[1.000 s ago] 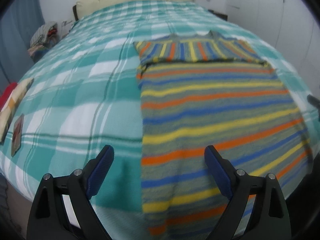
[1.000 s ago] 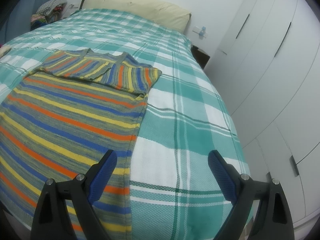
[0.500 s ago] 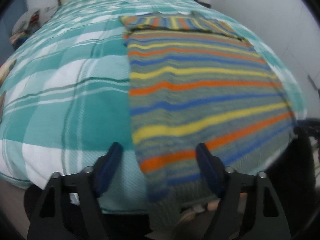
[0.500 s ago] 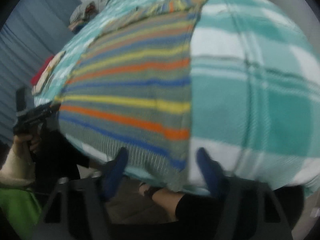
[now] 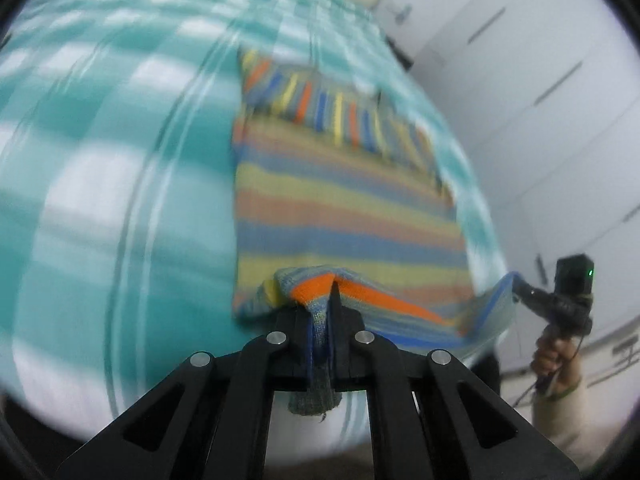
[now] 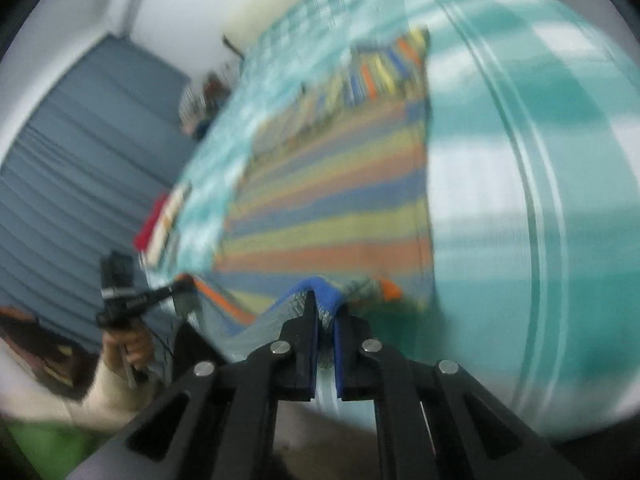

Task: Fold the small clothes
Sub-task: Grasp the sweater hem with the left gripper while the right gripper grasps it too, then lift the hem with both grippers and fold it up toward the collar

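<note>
Your left hand-held gripper [image 5: 322, 312] is clamped tight on the near left corner of the striped sweater [image 5: 340, 208], with a bunch of orange and grey knit pinched between its closed jaws and a tail of hem hanging below them. The sweater lies flat on the teal checked bedspread [image 5: 120, 200] beyond that, its sleeves folded across the far end; the lifted hem sags between your two grips. On the right, your right hand-held gripper [image 6: 326, 320] is likewise closed on the other near corner, a blue fold of knit rising between its jaws. Both views are blurred. White wardrobe doors [image 5: 560, 100] stand to the right of the bed.
</note>
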Available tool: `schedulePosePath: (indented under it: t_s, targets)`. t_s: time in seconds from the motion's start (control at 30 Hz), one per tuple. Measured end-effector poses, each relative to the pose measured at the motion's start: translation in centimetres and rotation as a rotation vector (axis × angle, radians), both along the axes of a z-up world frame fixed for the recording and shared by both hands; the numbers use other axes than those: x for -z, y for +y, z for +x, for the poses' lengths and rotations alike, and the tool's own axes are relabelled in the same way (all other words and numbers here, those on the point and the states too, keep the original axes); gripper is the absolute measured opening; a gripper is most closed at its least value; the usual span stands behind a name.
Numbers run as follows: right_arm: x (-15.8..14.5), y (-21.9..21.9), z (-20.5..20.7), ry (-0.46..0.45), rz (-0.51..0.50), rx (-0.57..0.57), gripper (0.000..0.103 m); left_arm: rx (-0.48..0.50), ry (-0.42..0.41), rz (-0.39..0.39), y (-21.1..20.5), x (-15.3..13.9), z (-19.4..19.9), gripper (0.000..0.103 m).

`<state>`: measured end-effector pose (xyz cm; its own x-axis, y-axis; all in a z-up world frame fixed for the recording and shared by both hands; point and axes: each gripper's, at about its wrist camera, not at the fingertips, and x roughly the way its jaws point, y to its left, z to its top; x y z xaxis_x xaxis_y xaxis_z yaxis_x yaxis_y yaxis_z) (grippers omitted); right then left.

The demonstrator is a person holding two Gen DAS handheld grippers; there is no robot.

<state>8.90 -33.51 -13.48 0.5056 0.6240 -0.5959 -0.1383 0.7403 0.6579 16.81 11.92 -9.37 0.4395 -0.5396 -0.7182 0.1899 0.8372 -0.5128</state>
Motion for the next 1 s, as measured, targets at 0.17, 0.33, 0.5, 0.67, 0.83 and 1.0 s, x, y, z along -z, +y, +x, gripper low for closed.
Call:
schedulePosePath:
  t_s: [0.17,0.33,0.5,0.67,0.83,1.0]
  targets:
    - [-3.6,-1.3,9.2,-0.143,-0.016,0.084,0.006,-0.064,-0.047,-0.019,-0.6,-1.7,10.6,0.003]
    - [-4.3,-2.4,19.6,-0.141,0.002,0.130,0.006,-0.118,-0.007,-0.030,-0.8,-0.8,19.2,0.003]
    - [-2.5,-3.7,27.5,-0.037,0.010,0.168,0.006,-0.141,0.120,-0.054,-1.1,1.8,26.2,0.005]
    - [1.1,-6.2,33.7,0.026,0.100,0.261,0.013,-0.305,0.140,-0.136,0.4,2.8,30.9,0.031]
    - [1.2,-9.0,34.1,0.004,0.181,0.440,0.036,-0.345,0.060,-0.104,2.7,0.5,29.9,0.051]
    - [-2.0,-7.7,30.5,-0.043,-0.057,0.274,0.037,-0.124,0.025,0.087,1.1,0.2,22.0,0.071]
